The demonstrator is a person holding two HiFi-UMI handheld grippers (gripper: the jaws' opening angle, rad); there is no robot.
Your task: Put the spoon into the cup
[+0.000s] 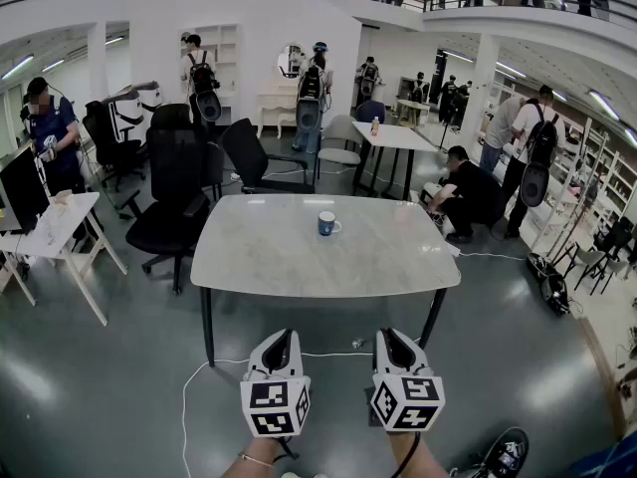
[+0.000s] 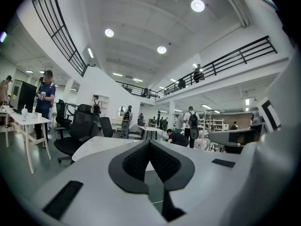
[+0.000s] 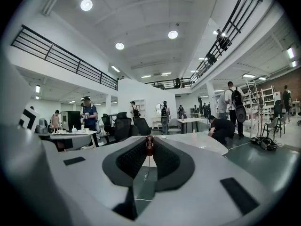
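Note:
A blue cup [image 1: 327, 224] with a white inside stands upright near the far middle of the pale oval table [image 1: 259, 267]. Both grippers are held side by side in front of the table's near edge, well short of the cup, pointing about level. My right gripper [image 1: 391, 340] is shut on the spoon: in the right gripper view a small dark red-brown end of the spoon [image 3: 149, 145] sticks up between the jaw tips, and the rest of it is hidden. My left gripper [image 1: 278, 343] is shut, its jaw tips meeting with nothing between them [image 2: 149, 145].
Black office chairs [image 1: 174, 207] stand at the table's far left corner. A white cable [image 1: 199, 376] lies on the grey floor under the table's near edge. A small white desk [image 1: 60, 229] is at the left. Several people stand or crouch farther back.

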